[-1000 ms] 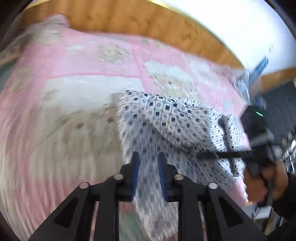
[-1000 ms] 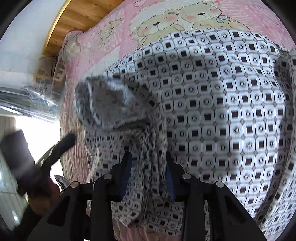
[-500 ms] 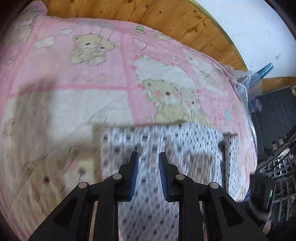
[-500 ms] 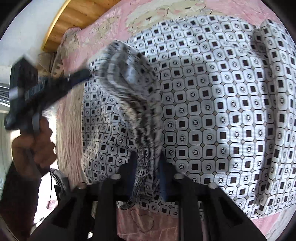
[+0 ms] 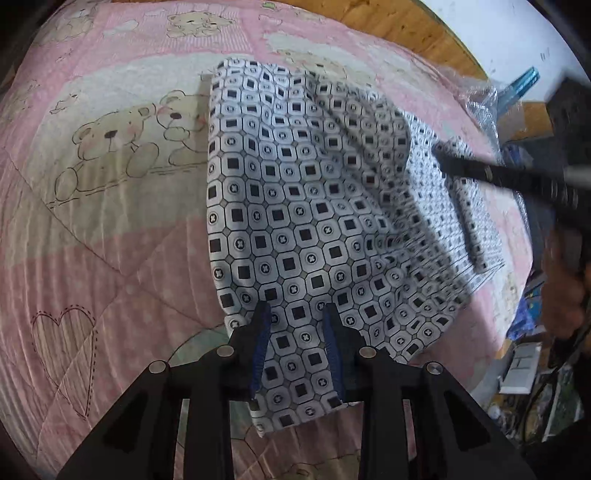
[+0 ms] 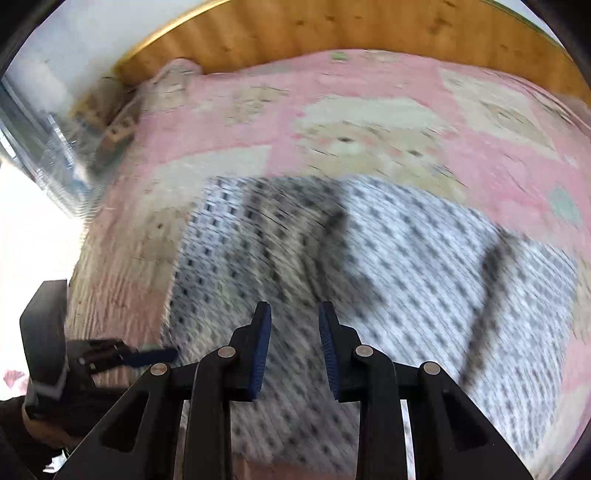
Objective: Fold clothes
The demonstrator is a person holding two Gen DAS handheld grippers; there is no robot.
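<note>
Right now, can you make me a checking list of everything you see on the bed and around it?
Surface: pink teddy-bear quilt covering the bed.
Job's things: black-and-white patterned garment, partly folded and rumpled.
Clutter: nothing seen on the quilt.
Grippers: left gripper shut on the garment's near edge; right gripper open, holding nothing.
Cables: nothing seen.
Surroundings: wooden headboard, white wall, clear plastic wrap beside the bed.

Garment (image 5: 295, 192) lies on quilt (image 5: 110, 229) (wooden headboard (image 6: 332, 33) behind); left claw (image 5: 297, 347) over its near edge.
</note>
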